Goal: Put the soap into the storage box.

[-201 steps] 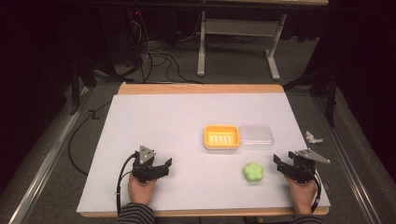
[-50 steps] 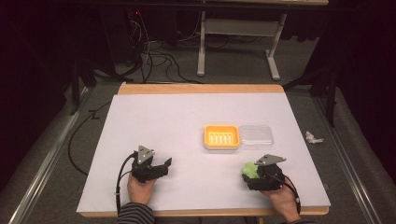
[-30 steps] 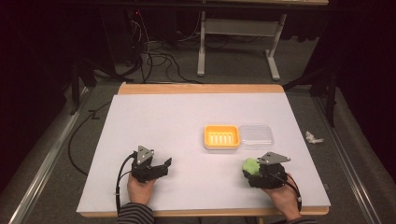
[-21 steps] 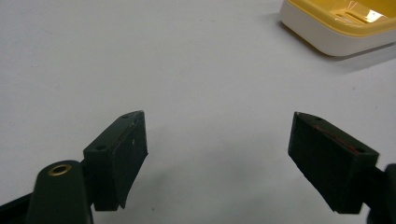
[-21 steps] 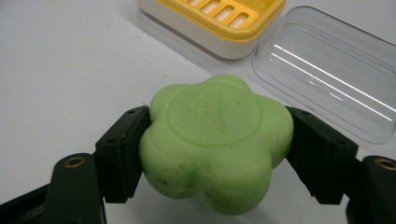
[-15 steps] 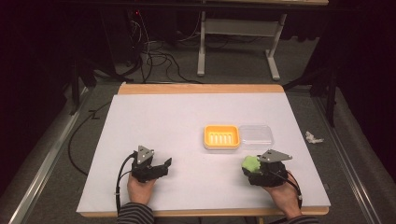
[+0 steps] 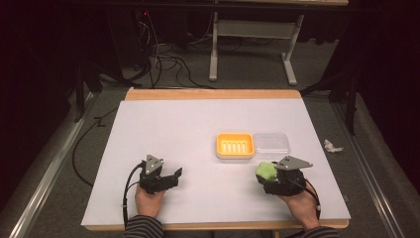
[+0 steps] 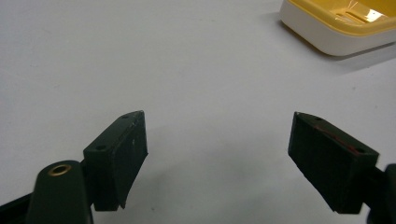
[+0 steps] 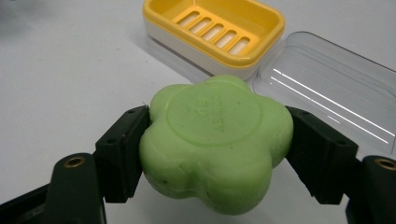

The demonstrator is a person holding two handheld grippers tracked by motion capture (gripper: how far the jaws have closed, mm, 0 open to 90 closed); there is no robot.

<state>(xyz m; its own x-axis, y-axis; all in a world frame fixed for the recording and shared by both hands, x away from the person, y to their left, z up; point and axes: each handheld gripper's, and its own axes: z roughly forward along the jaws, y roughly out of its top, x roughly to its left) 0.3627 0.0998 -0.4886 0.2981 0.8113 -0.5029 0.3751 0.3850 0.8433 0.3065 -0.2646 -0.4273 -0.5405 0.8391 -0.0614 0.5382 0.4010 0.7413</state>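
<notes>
Two black handheld grippers, left gripper (image 7: 174, 174) and right gripper (image 7: 261, 176), each topped by a grey three-cornered plate, blocky black jaws with small screw holes, brass-coloured rivets at jaw bases, black trailing cables, striped dark-and-light sleeves (image 7: 142, 227).

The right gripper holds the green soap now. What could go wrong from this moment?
1. The right gripper grips the flower-shaped green soap on its rounded lobes, so it might slip or turn.
2. The clear lid lies right beside the yellow soap dish; a careless approach could knock it.
</notes>
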